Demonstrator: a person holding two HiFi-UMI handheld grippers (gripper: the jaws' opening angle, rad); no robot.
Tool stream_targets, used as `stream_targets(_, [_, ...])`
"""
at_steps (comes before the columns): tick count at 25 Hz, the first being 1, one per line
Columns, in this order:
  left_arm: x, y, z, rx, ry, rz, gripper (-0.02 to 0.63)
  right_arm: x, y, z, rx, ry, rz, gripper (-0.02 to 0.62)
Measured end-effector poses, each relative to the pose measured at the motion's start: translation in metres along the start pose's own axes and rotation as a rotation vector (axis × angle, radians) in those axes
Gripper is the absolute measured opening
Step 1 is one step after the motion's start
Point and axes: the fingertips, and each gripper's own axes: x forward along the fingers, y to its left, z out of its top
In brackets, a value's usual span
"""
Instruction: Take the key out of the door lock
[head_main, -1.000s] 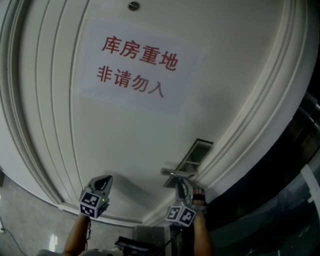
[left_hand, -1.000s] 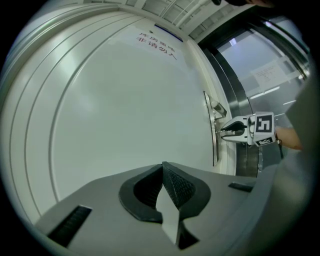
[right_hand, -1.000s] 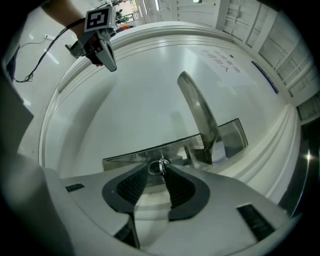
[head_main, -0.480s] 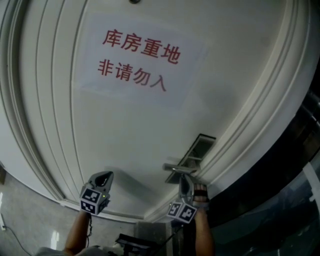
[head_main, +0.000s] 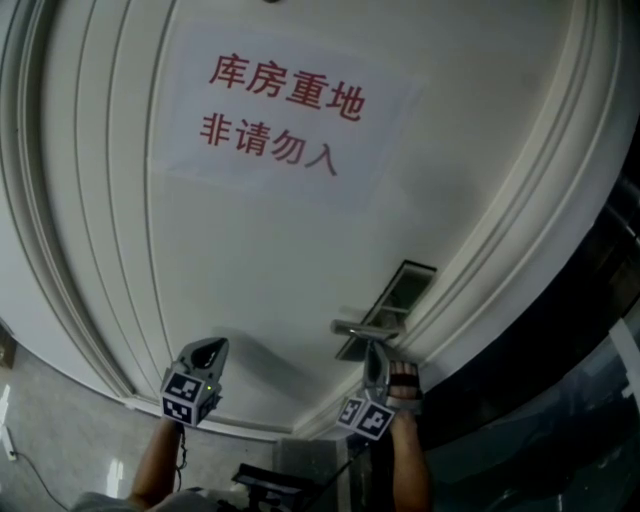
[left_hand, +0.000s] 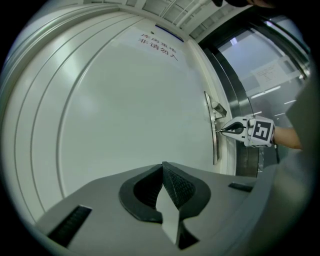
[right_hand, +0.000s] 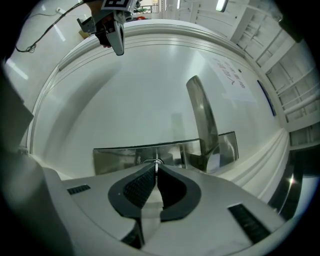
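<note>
A small metal key (right_hand: 156, 162) sticks out of the steel lock plate (right_hand: 120, 156) on the white door, below the lever handle (right_hand: 202, 120). My right gripper (right_hand: 156, 168) has just been closing, and its pads now pinch the key's head. In the head view this gripper (head_main: 374, 350) points at the lock plate (head_main: 392, 300) just under the handle (head_main: 362, 328). My left gripper (left_hand: 163, 166) is shut on nothing and held level off to the left, apart from the door. It also shows in the head view (head_main: 210, 348).
A paper sign with red characters (head_main: 278, 118) is stuck on the door panel (head_main: 250, 250). Moulded door frame edges (head_main: 510, 230) run along the right, with dark glass (head_main: 560, 400) beyond. A person's forearms hold both grippers.
The right gripper's jaws went from wide open to closed at the lock plate. The left gripper stayed where it was.
</note>
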Motion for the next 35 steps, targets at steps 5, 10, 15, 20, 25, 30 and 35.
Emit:
stream_targets(5, [-0.004, 0.001, 0.002, 0.002, -0.004, -0.001, 0.009, 0.0, 0.0, 0.0, -0.025, 0.018, -0.014, 0.023])
stream_targets(10, [-0.008, 0.0, 0.004, 0.002, -0.009, -0.006, 0.009, 0.0, 0.0, 0.0, -0.027, 0.027, -0.012, 0.023])
stream_targets(15, [-0.014, 0.002, 0.005, 0.004, -0.012, 0.0, 0.009, 0.0, 0.001, -0.002, -0.043, 0.049, -0.001, 0.023])
stream_targets(20, [-0.018, 0.004, 0.007, 0.003, -0.015, 0.002, 0.008, 0.0, 0.0, -0.001, -0.042, 0.056, -0.004, 0.023])
stream_targets(25, [-0.02, 0.003, 0.009, 0.002, -0.02, -0.001, 0.009, 0.0, -0.001, 0.0, -0.034, 0.052, -0.007, 0.023])
stream_targets(30, [-0.02, 0.004, 0.01, -0.005, -0.024, -0.002, 0.008, 0.0, 0.0, -0.001, -0.023, 0.054, 0.002, 0.021])
stream_targets(35, [-0.021, 0.005, 0.01, -0.003, -0.021, 0.002, 0.009, 0.0, -0.001, -0.001, -0.074, 0.061, -0.005, 0.021])
